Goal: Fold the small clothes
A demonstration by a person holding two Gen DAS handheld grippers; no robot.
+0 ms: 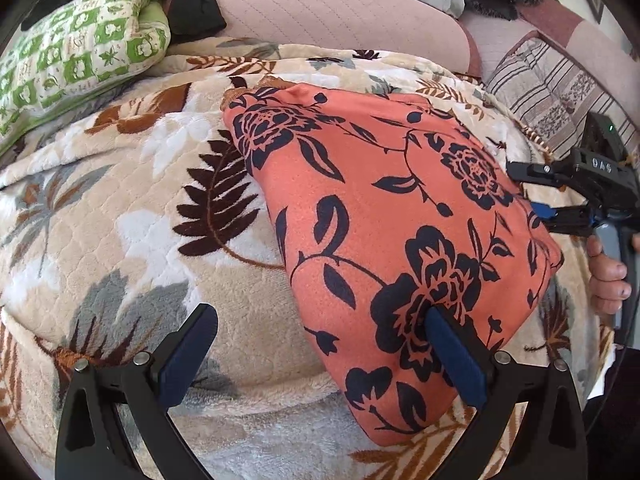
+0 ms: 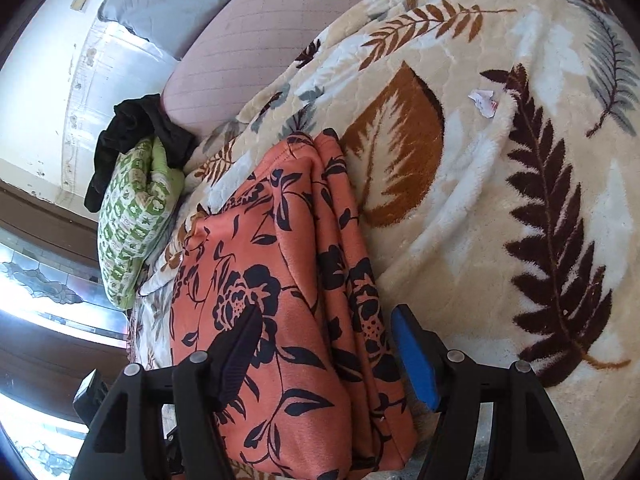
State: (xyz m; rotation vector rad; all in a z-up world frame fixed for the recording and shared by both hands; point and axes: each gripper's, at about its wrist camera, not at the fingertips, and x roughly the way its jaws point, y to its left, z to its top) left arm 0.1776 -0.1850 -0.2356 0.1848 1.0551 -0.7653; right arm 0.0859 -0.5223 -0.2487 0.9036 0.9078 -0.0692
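An orange garment with a black flower print lies folded into a flat rectangle on the leaf-patterned blanket. My left gripper is open, its right finger over the garment's near corner and its left finger over the blanket. My right gripper is open, its jaws standing astride the stacked folded edge of the garment. It also shows in the left wrist view at the garment's right edge, held by a hand.
A green-and-white patterned pillow with a black cloth lies at the back left. A pink quilted cushion and a striped pillow are behind. A small paper scrap lies on the blanket.
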